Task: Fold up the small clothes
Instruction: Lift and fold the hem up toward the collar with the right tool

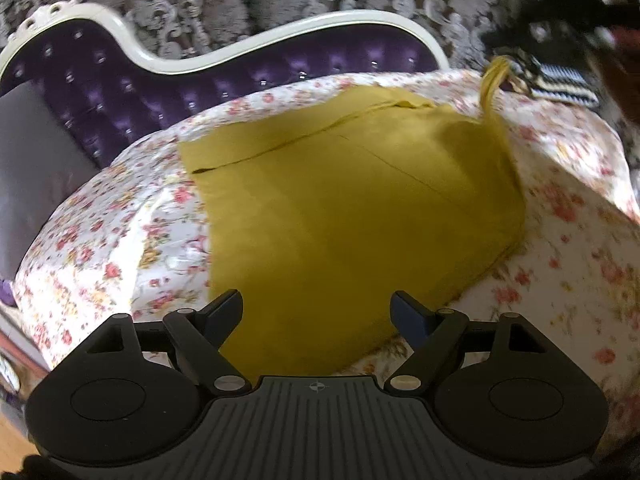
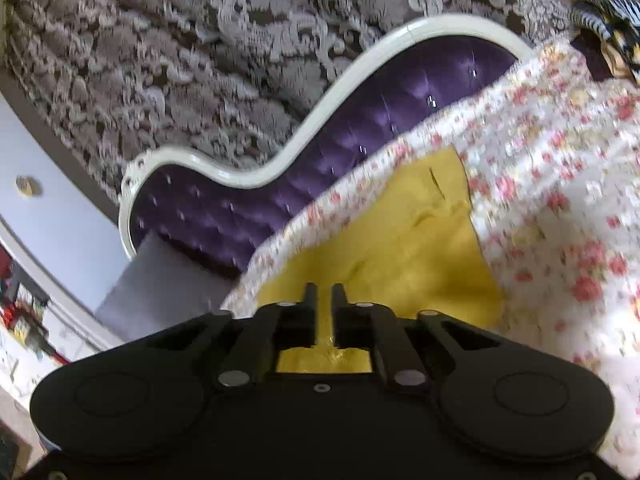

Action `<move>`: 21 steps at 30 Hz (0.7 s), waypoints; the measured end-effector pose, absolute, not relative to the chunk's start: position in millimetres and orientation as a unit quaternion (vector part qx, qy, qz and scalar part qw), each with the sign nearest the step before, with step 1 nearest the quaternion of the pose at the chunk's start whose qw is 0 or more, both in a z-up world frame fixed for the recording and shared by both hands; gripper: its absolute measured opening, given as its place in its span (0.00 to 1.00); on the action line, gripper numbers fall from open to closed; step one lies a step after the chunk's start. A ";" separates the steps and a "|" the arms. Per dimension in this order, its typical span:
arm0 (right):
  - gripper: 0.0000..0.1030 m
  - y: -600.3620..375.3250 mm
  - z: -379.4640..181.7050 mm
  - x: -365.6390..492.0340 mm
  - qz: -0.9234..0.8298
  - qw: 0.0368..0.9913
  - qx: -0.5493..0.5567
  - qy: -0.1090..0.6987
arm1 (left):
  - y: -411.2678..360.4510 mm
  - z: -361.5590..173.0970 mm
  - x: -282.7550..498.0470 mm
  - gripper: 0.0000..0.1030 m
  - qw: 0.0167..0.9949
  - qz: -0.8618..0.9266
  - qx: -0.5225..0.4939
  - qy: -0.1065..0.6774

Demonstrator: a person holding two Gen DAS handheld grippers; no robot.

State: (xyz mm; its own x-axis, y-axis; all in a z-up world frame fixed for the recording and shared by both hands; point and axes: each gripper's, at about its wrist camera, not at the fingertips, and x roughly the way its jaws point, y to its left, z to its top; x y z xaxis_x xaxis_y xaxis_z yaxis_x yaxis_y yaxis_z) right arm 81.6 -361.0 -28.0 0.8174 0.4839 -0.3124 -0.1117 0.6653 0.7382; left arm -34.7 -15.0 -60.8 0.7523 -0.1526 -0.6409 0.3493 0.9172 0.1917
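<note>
Your right tongs [image 2: 323, 292] pinch the yellow garment's [image 1: 352, 208] far right corner, left tongs [image 1: 318, 312] spread over its near edge on the bed [image 1: 132, 216]; folding is barely begun.

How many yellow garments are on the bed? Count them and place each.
1: the yellow garment lies mid-bedspread, one corner pinched in the right claw. Others may be hidden.

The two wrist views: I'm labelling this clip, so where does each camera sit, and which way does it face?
Left wrist: on the left tool, looking down over its open fingers at the yellow garment on the floral bedcover.
Right wrist: on the right tool, shut on a pinch of the yellow garment, facing the purple headboard.
Shared: garment, bedcover, headboard, patterned wall.
</note>
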 end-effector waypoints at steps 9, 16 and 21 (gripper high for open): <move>0.41 -339.3 -18.5 81.6 0.154 0.926 0.191 0.288 | -9.7 -68.8 -34.3 0.78 0.921 -0.131 0.154 0.334; 0.87 -289.8 -37.3 66.5 0.148 0.941 -0.020 0.304 | -4.8 -68.9 -29.3 0.78 0.918 -0.131 0.150 0.342; 0.93 -267.5 -45.5 83.9 0.203 0.934 -0.122 0.266 | -0.2 -67.3 -28.5 0.78 0.920 -0.145 0.131 0.338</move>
